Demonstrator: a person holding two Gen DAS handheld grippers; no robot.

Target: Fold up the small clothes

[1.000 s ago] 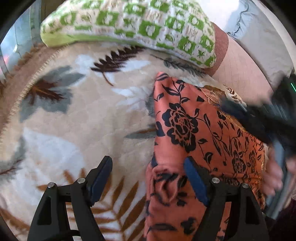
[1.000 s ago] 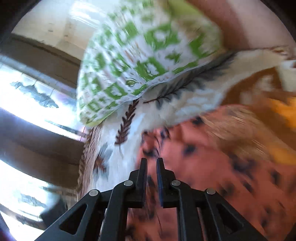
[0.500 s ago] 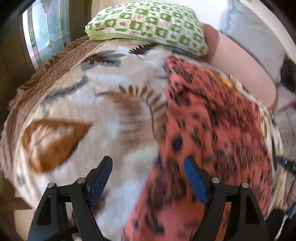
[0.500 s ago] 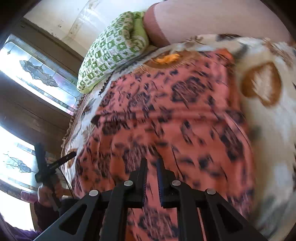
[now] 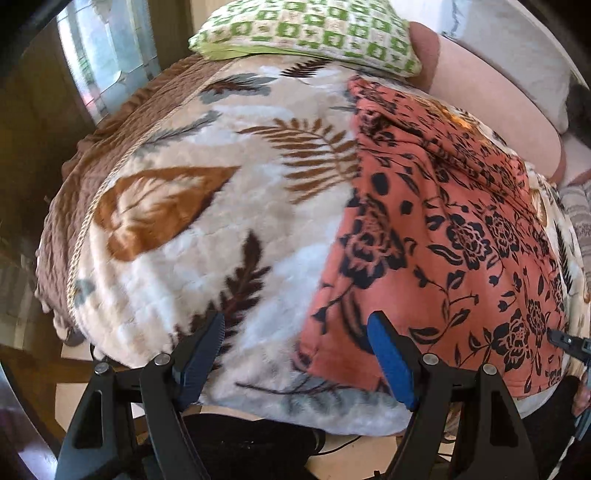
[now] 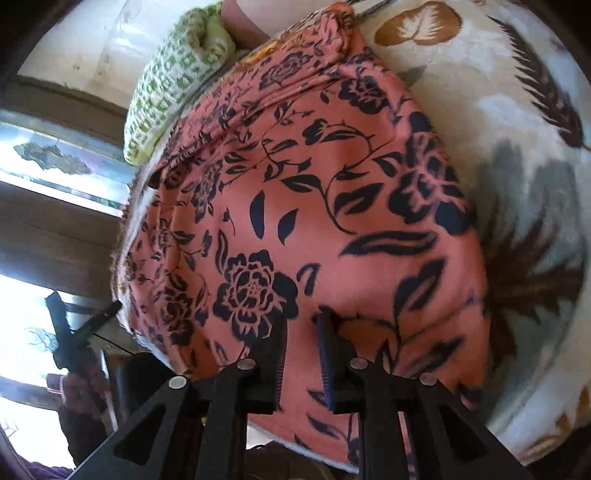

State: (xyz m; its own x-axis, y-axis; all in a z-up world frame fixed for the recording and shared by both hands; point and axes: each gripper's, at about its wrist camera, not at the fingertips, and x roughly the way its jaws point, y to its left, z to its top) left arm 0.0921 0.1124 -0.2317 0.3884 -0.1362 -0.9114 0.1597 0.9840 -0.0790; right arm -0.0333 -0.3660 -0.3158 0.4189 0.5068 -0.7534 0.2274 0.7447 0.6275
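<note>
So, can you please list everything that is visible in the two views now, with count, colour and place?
garment: one, orange-red with black flowers, spread flat on the blanket, near edge close to the bed's edge
blanket: one, cream with brown and grey leaves, brown border, covering the bed
pillow: one, green and white checks, at the far end of the bed
window: patterned glass, beyond the bed's side
left gripper: black with blue pads, open, over the blanket's near edge beside the garment
right gripper: black, narrow gap, holding nothing, above the garment's near part
</note>
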